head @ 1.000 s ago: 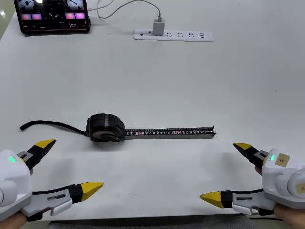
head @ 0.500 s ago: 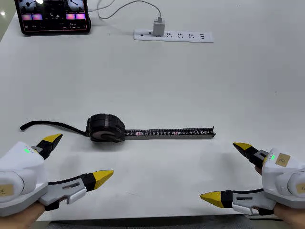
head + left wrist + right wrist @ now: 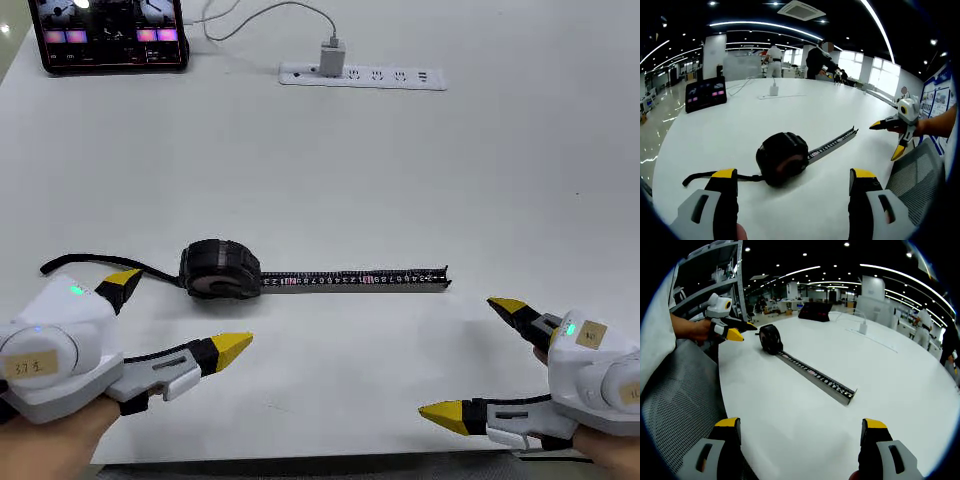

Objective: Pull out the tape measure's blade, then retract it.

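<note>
A black tape measure (image 3: 220, 268) lies on the white table (image 3: 330, 170), its blade (image 3: 352, 279) pulled out to the right and ending in a hook (image 3: 446, 276). A black wrist strap (image 3: 90, 262) trails left from the case. My left gripper (image 3: 180, 312) stands open just left of and below the case, which sits ahead between its jaws in the left gripper view, tape measure (image 3: 782, 157). My right gripper (image 3: 472, 357) is open near the front right edge, below the blade's end; blade (image 3: 815, 376) and case (image 3: 770, 338) lie ahead of it.
A white power strip (image 3: 362, 73) with a plugged charger and cable lies at the back. A dark tablet (image 3: 110, 33) with a lit screen stands at the back left. People stand beyond the table in the left gripper view.
My left gripper has moved up and to the right, closer to the tape measure's case. The right gripper and the tape measure have stayed put.
</note>
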`<state>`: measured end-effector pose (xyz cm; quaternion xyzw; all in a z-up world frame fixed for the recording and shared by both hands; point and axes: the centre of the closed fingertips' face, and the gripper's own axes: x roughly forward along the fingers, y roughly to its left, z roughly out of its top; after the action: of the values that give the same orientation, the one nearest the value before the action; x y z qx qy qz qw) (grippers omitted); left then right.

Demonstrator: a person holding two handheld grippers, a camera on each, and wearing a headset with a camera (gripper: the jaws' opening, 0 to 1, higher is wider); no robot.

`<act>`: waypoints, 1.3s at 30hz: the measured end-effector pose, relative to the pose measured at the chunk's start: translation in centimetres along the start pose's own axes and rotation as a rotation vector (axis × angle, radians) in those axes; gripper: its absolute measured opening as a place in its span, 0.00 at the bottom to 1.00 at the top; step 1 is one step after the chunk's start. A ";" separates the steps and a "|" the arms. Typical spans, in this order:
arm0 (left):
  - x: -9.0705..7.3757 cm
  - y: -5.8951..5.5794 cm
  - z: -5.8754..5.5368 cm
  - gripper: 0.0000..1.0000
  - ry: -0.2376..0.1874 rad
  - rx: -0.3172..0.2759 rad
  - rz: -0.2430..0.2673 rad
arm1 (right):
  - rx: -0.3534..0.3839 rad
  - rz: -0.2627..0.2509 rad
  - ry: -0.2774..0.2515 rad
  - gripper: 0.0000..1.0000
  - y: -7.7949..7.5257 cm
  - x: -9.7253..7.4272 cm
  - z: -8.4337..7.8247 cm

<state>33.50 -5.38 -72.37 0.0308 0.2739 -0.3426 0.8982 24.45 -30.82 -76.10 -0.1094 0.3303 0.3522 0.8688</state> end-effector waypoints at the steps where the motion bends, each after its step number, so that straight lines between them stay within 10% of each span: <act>1: 0.2 -0.1 0.0 0.90 0.003 -0.002 0.000 | 0.000 -0.001 0.000 0.99 0.0 0.0 0.0; 27: 2.7 -1.6 0.2 0.87 0.027 -0.084 -0.036 | 0.007 0.000 -0.002 0.98 -0.3 -0.2 0.0; 39: 3.5 -1.2 0.5 0.84 0.032 -0.115 0.070 | -0.003 0.015 -0.024 0.89 -1.2 -0.2 0.9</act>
<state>35.16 -8.52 -73.58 -0.0056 0.3062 -0.2943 0.9053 25.60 -31.41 -75.39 -0.1040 0.3201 0.3605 0.8699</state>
